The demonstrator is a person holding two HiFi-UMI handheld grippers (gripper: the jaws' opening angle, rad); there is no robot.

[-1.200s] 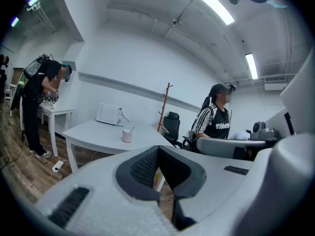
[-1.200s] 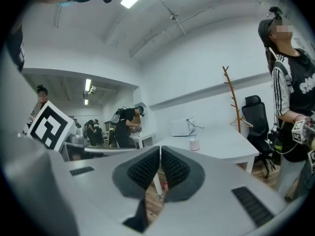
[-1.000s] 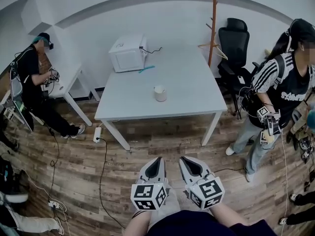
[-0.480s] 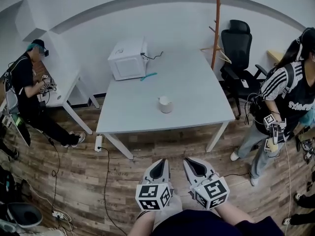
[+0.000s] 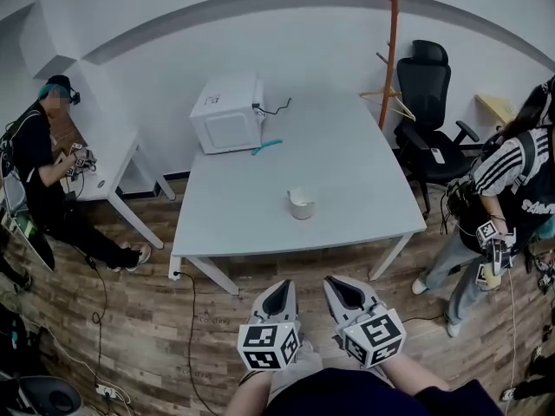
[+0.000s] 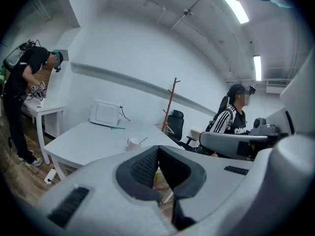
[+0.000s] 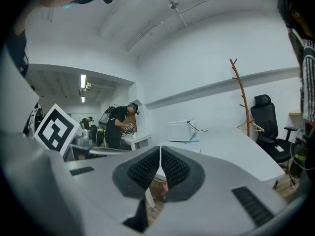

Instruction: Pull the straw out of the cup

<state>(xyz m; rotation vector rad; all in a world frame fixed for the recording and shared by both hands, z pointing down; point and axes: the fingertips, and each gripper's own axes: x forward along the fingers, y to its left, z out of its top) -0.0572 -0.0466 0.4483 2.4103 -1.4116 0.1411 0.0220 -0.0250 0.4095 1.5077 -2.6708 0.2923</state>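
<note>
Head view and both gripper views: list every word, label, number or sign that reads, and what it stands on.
No text here can be read.
Shirt of the person at right: white print, too blurred to read.
Marker cube on the left gripper, likewise on the right gripper: black square patterns, no letters.
White appliance on the table: no legible label.

My cubes (image 5: 269,345) bear black-and-white squares; farther off, white cup (image 5: 302,204), pale grey table (image 5: 347,163), brown plank floor (image 5: 130,319).

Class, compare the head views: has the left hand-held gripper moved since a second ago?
Yes: the left hand-held gripper is nearer the table; less floor shows before its near edge.
</note>
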